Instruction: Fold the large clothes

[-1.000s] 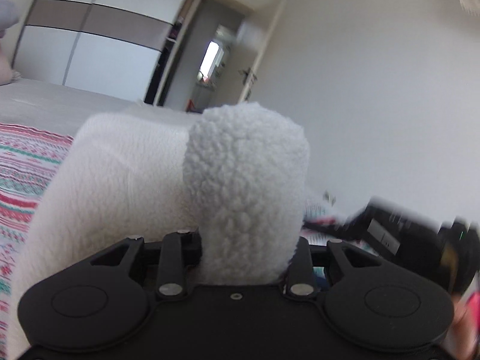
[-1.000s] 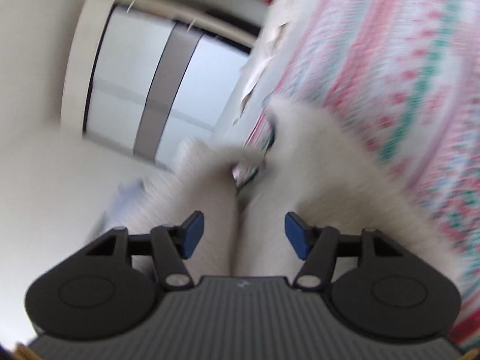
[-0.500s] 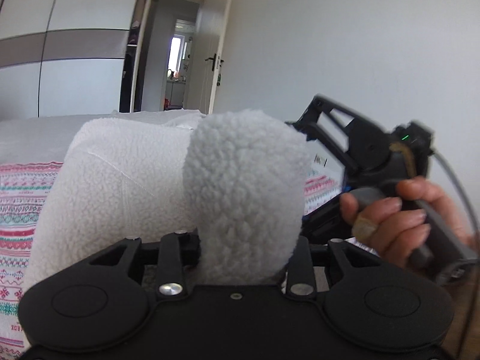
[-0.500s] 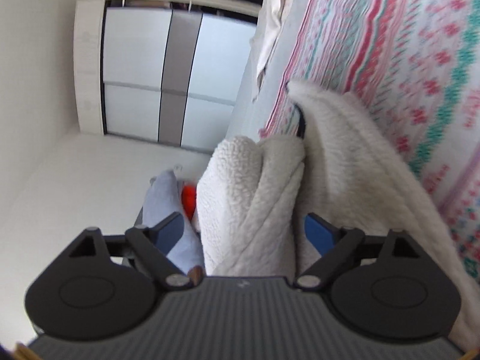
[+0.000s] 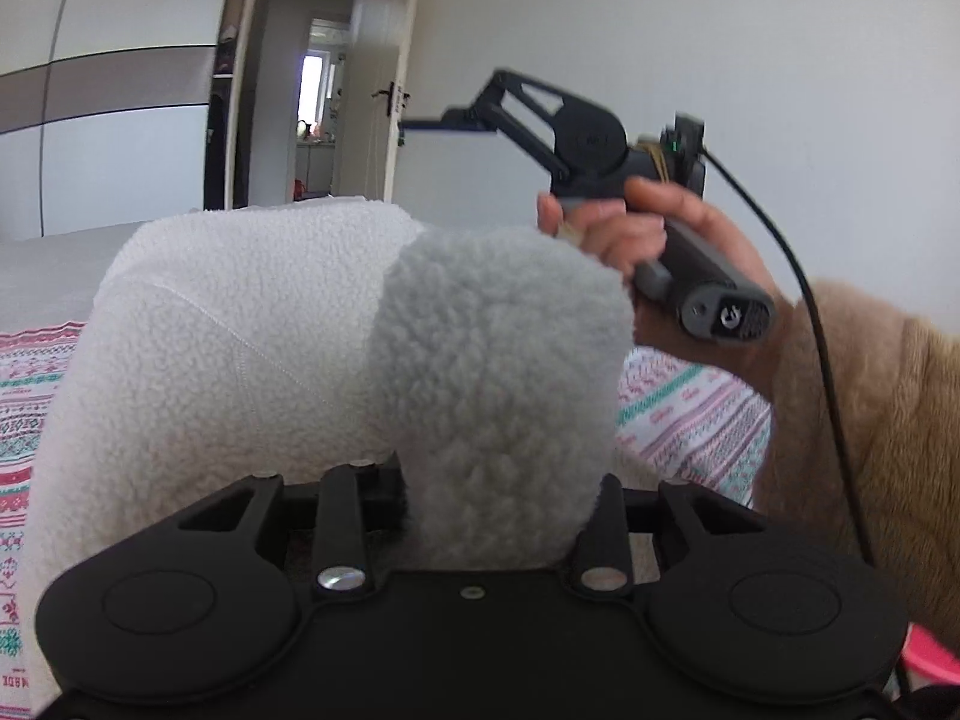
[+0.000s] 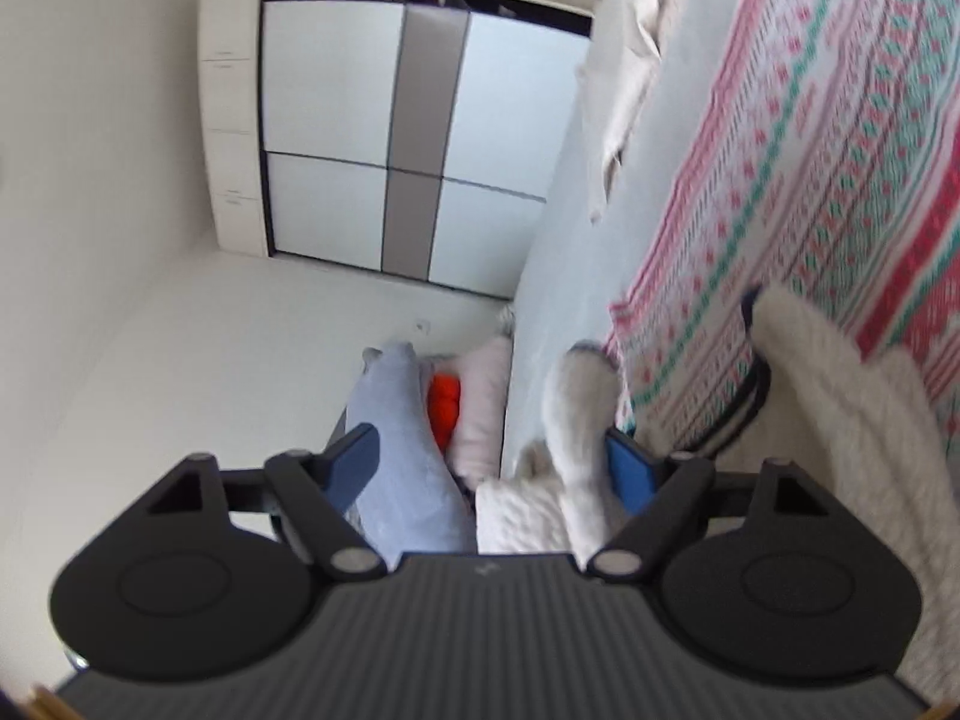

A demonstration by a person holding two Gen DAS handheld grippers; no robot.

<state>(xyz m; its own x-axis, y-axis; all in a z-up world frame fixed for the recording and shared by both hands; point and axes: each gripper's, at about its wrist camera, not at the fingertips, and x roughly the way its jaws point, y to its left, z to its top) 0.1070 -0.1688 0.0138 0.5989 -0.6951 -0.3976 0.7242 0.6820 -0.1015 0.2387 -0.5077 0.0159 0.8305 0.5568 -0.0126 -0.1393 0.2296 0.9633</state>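
Over the bed (image 5: pixel 42 276), left gripper (image 5: pixel 501 480) pinches a thick bunched fold of white fleece garment (image 5: pixel 240 348), lifted to carry it over. Right gripper (image 6: pixel 498 468) spread, fleece brushing one finger, ungripped, likely repositioning for a new hold.

patterned bedspread (image 6: pixel 840 138), wardrobe (image 6: pixel 390 138), open door (image 5: pixel 384 102)

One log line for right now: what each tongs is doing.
left tongs: shut on white fleece garment | right tongs: open, fleece beside one pad | surface: patterned bedspread
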